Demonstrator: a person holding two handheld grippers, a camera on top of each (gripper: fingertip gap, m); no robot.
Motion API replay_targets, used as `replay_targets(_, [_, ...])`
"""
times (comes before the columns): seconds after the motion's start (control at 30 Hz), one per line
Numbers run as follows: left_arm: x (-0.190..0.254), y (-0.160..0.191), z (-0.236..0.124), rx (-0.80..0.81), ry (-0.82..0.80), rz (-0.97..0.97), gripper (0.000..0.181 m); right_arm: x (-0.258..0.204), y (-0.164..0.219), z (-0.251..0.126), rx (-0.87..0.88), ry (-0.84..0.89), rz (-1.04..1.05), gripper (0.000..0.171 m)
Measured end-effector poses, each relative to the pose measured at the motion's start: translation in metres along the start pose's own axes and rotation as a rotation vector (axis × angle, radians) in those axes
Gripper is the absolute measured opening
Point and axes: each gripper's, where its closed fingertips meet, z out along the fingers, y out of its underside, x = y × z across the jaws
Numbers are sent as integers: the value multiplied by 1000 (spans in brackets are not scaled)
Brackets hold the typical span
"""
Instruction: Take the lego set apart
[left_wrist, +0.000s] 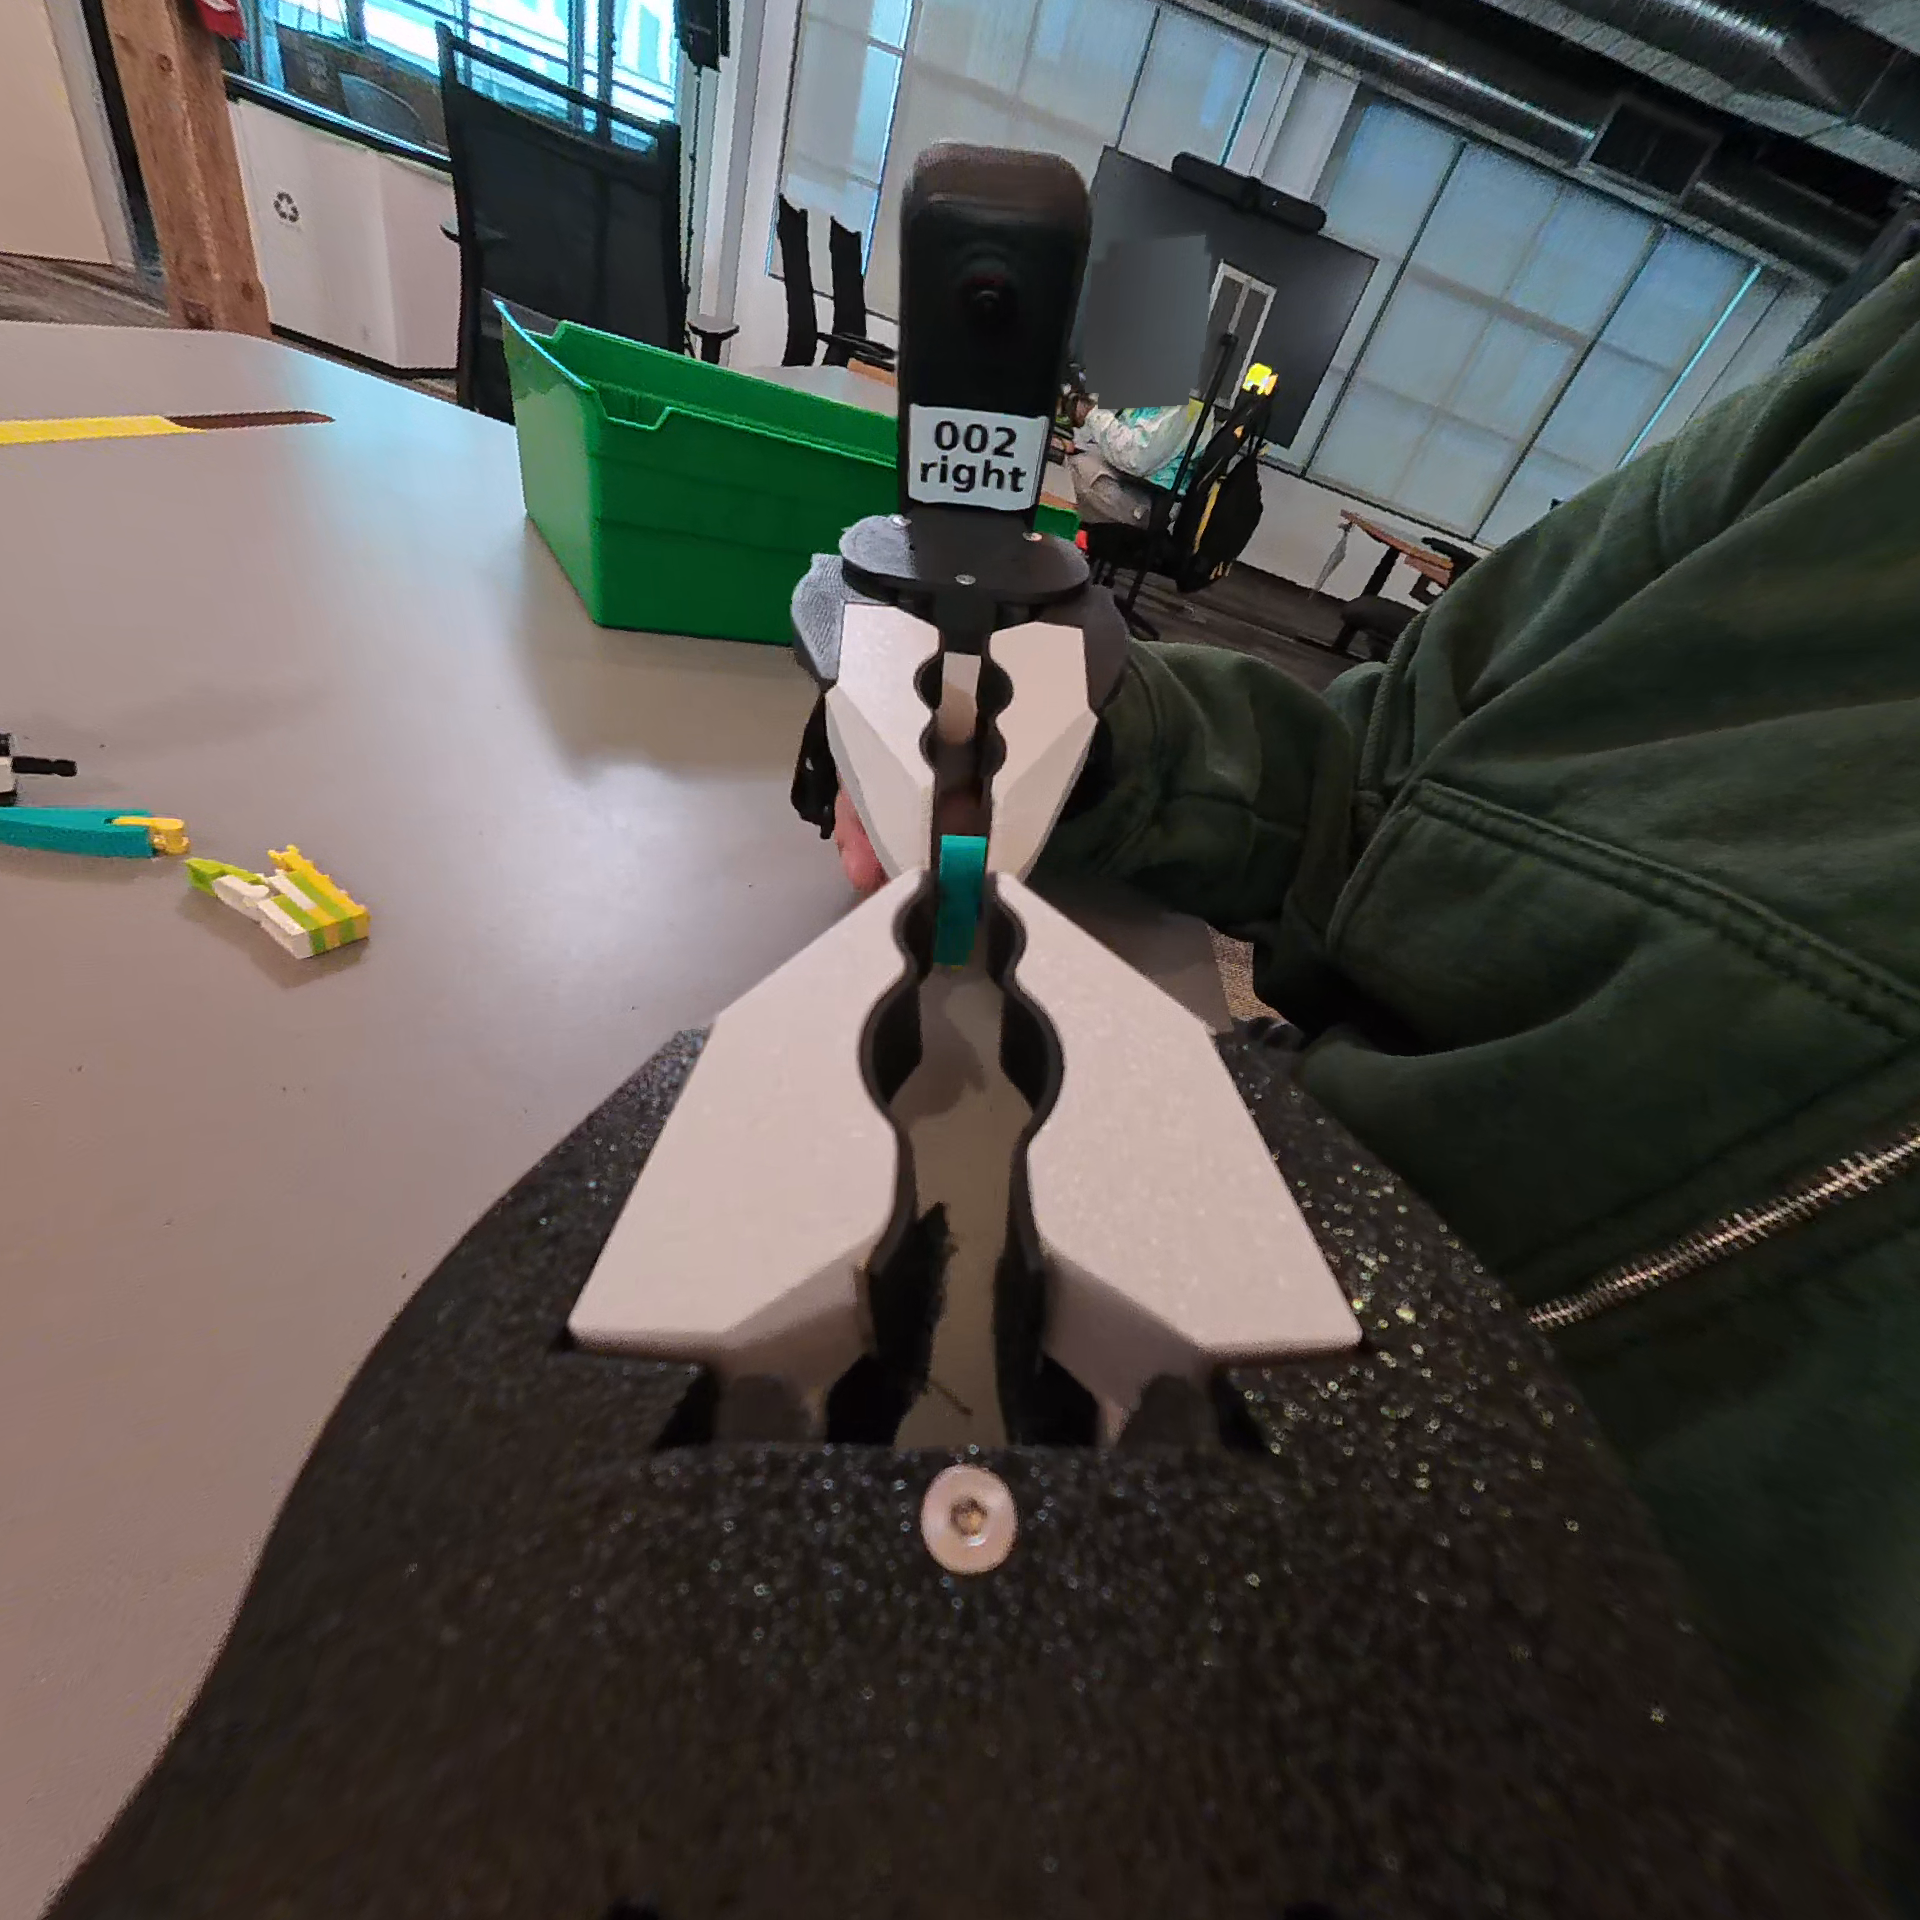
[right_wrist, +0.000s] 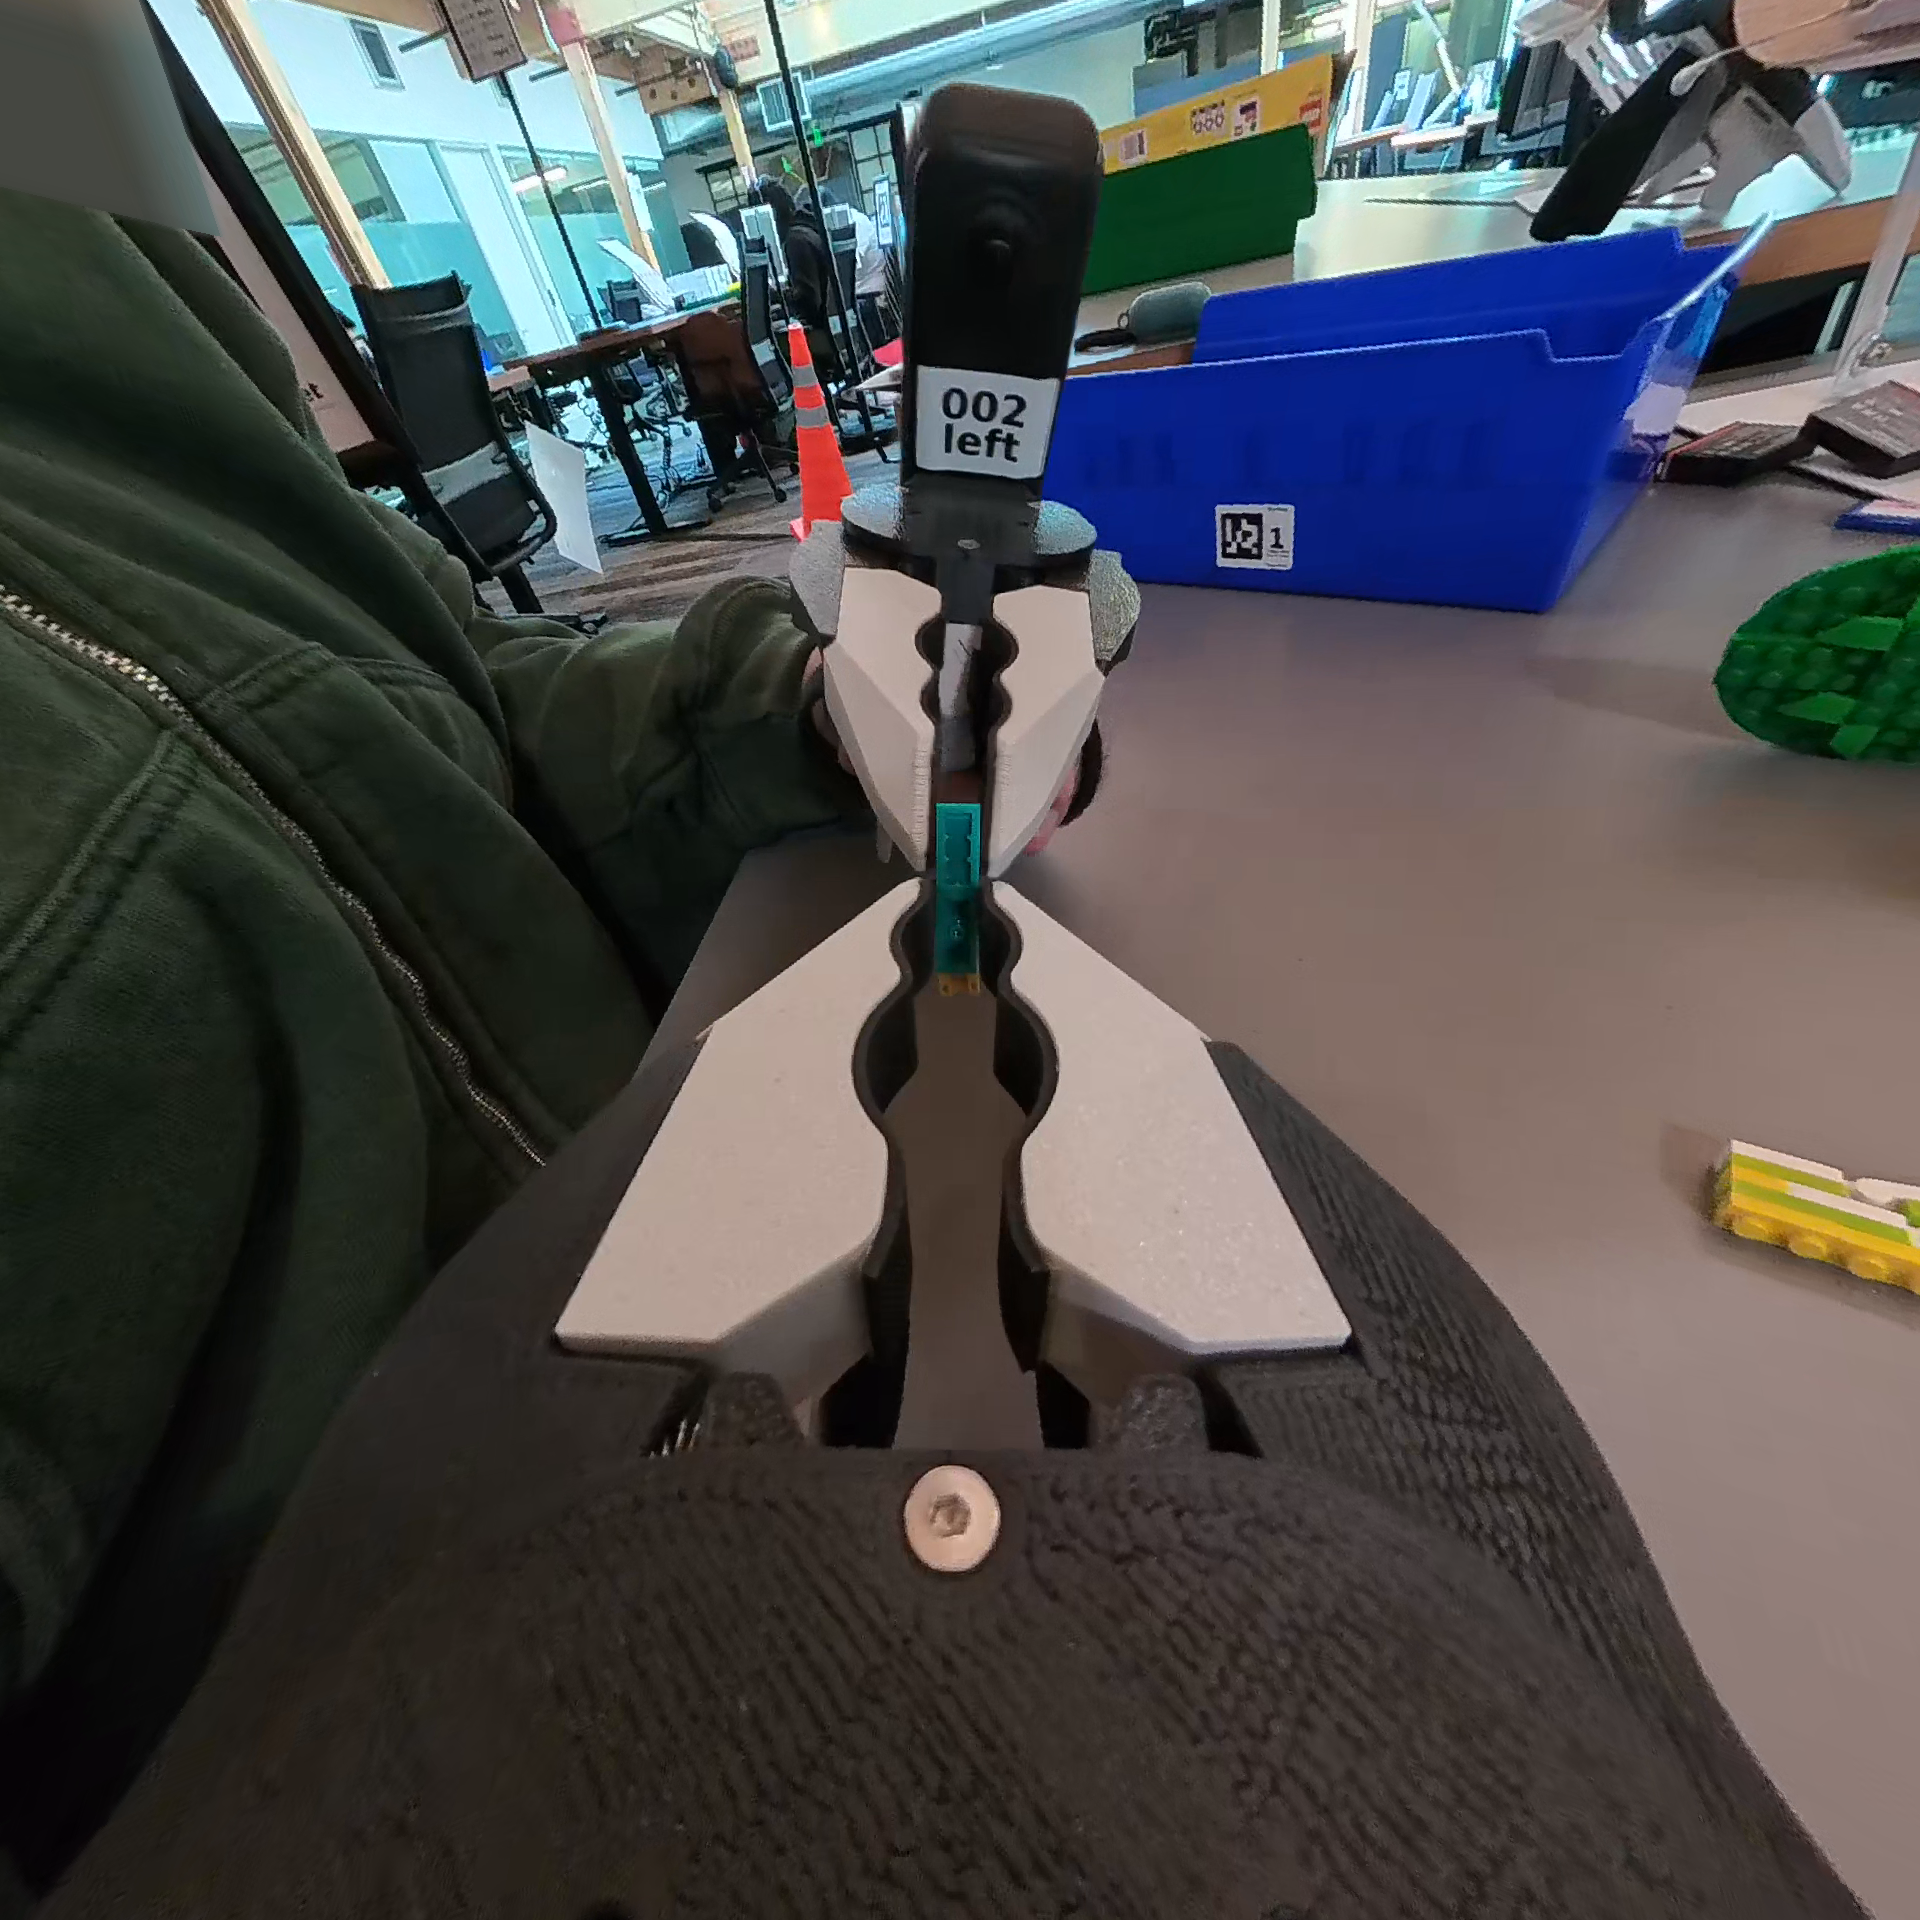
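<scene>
Teal lego piece at frame centre, long axis running tip to tip, pinched by left gripper and right gripper, both clamped on opposite ends.

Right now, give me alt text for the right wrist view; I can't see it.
The right gripper and the left gripper meet tip to tip above the grey table, both shut on one small teal lego piece. A yellow-green lego chunk and a green studded lego plate lie at right, a blue bin behind.
</scene>
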Motion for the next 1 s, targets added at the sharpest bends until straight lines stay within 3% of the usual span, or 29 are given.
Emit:
replay_targets(0.2, [-2, 5, -1, -35, -26, 25, 6, -1, 4, 2, -26, 19, -49, 11])
replay_targets(0.73, [3, 12, -5, -176, -75, 144, 6, -4, 5, 0, -53, 24, -132, 5])
replay_targets(0.8, [-17, 22, -24, -240, -190, 164, 5, 3, 2, -11, -31, 60, -129, 5])
replay_targets(0.9, [-28, -1, -68, -64, -251, 62, 5, 20, -14, -45, 75, 148, -89, 5])
replay_targets(1.0, [-27, 0, -63, -87, -250, 46, 5, 26, -23, -39, 153, 147, -24, 5])
